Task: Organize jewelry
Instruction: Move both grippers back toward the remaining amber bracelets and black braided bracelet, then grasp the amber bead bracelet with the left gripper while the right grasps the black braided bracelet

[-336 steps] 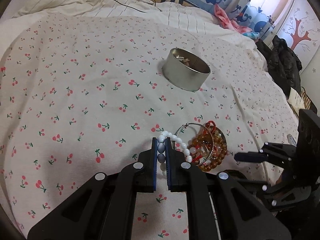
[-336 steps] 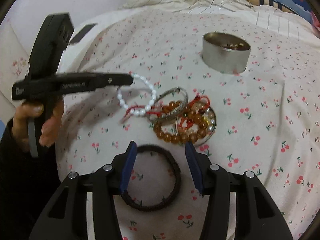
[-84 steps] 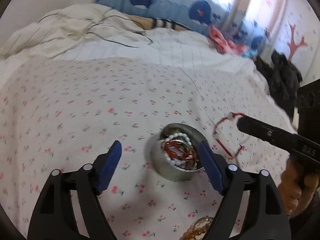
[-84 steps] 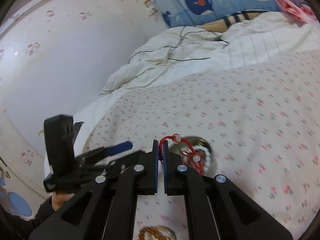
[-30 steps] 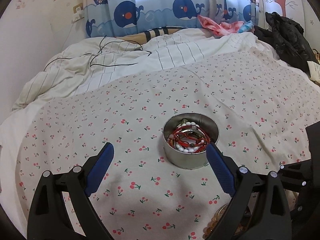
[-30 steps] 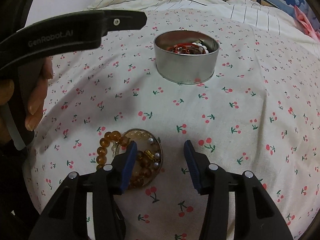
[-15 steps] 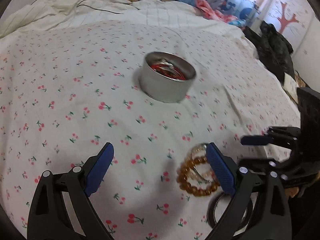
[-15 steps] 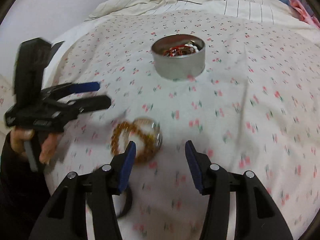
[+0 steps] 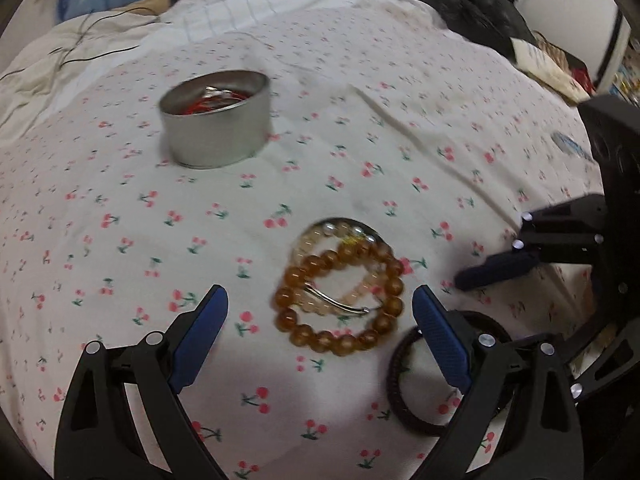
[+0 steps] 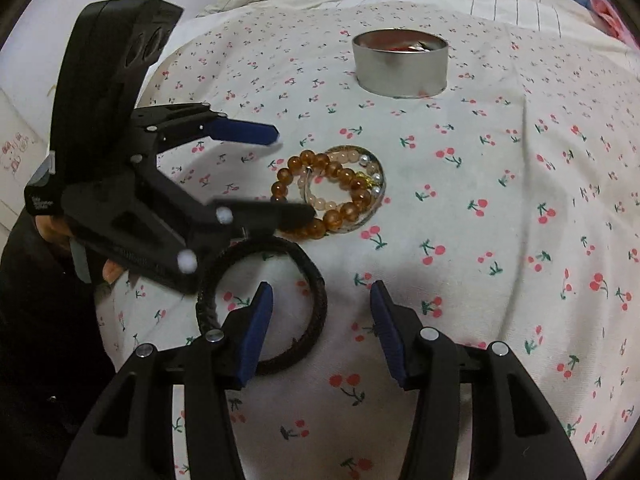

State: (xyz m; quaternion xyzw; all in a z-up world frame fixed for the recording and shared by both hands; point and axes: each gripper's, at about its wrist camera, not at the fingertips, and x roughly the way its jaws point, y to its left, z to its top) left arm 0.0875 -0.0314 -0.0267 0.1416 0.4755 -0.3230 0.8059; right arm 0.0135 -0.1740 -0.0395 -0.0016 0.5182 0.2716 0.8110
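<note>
A pile of amber and pale bead bracelets with a thin silver bangle lies on the cherry-print sheet. My left gripper is open wide just above it, the pile between its blue pads, not touching. A black braided bracelet lies nearer. My right gripper hangs open over it, its left finger inside the ring and the ring's right arc between the fingers. The round metal tin, farther back, holds red and white jewelry.
The cherry-print sheet covers a bed with a rumpled striped blanket and a black cable behind. Dark clothes lie at the far right. A person's hand grips the left tool near the bed's left edge.
My left gripper has tipped down and come in over the bead pile, leaving the tin farther back. My right gripper has drawn back, so the black bracelet now lies under its fingers.
</note>
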